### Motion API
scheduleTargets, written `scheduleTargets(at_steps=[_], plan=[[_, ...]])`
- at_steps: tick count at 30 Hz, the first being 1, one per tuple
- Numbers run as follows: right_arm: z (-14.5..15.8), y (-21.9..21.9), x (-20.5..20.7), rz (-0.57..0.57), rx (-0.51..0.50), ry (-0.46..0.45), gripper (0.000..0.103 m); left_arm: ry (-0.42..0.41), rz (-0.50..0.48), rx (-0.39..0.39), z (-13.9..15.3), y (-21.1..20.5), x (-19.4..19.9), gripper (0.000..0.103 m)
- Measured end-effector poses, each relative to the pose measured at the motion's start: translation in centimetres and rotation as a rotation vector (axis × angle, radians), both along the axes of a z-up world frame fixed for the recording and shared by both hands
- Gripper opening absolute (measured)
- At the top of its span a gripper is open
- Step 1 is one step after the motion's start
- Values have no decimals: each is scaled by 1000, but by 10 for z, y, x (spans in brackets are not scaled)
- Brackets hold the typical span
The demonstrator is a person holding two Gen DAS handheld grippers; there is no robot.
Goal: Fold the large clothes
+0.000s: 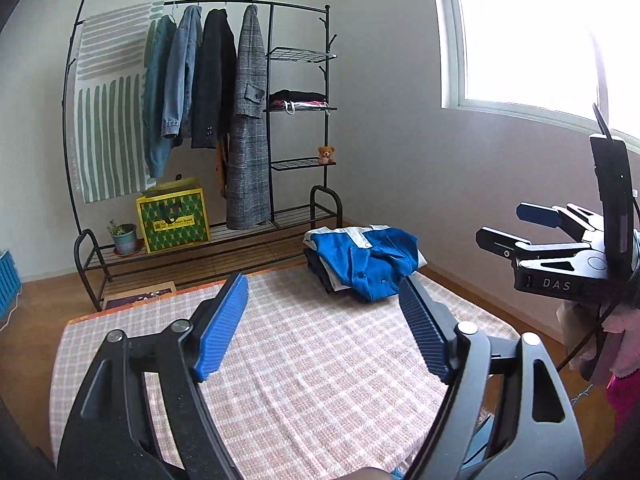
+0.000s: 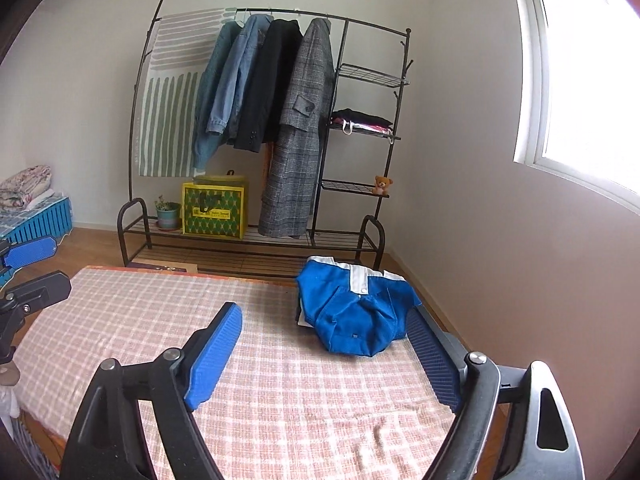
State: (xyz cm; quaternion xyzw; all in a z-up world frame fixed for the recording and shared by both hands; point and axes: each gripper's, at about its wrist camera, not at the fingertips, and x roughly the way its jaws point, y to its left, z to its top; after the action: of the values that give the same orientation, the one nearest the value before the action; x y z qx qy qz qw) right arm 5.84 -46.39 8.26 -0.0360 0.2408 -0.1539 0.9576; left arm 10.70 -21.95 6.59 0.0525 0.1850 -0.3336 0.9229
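Note:
A folded blue and white garment [image 1: 376, 264] [image 2: 352, 312] lies on top of a small pile of clothes at the far right corner of a pink checked bed cover [image 1: 300, 360] [image 2: 280, 380]. My left gripper [image 1: 322, 284] [image 2: 58, 262] is open above the cover, well short of the pile, with nothing between its blue pads. My right gripper [image 2: 324, 312] [image 1: 500, 224] is open too and holds nothing. In the right wrist view its right finger [image 2: 432, 360] stands just in front of the garment's near edge; I cannot tell whether they touch.
A black clothes rack [image 1: 272, 80] [image 2: 344, 80] with several hanging coats stands against the far wall. On its low shelf are a yellow-green bag [image 1: 174, 220] and a plant pot [image 1: 125, 238]. A blue crate [image 2: 40, 220] with folded bedding sits at the left. A pink sleeve [image 1: 624, 344] shows at the right.

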Motion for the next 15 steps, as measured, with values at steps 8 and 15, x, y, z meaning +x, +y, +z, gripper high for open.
scheduleTargets(at_steps=[8,15], plan=[[-14,14,-17,-27,11,-20,103,-21,83,51,-8,19,-3,103],[-20,10,-18,-39,40,-22,103,-19,134,71,-14,24,-5,103]])
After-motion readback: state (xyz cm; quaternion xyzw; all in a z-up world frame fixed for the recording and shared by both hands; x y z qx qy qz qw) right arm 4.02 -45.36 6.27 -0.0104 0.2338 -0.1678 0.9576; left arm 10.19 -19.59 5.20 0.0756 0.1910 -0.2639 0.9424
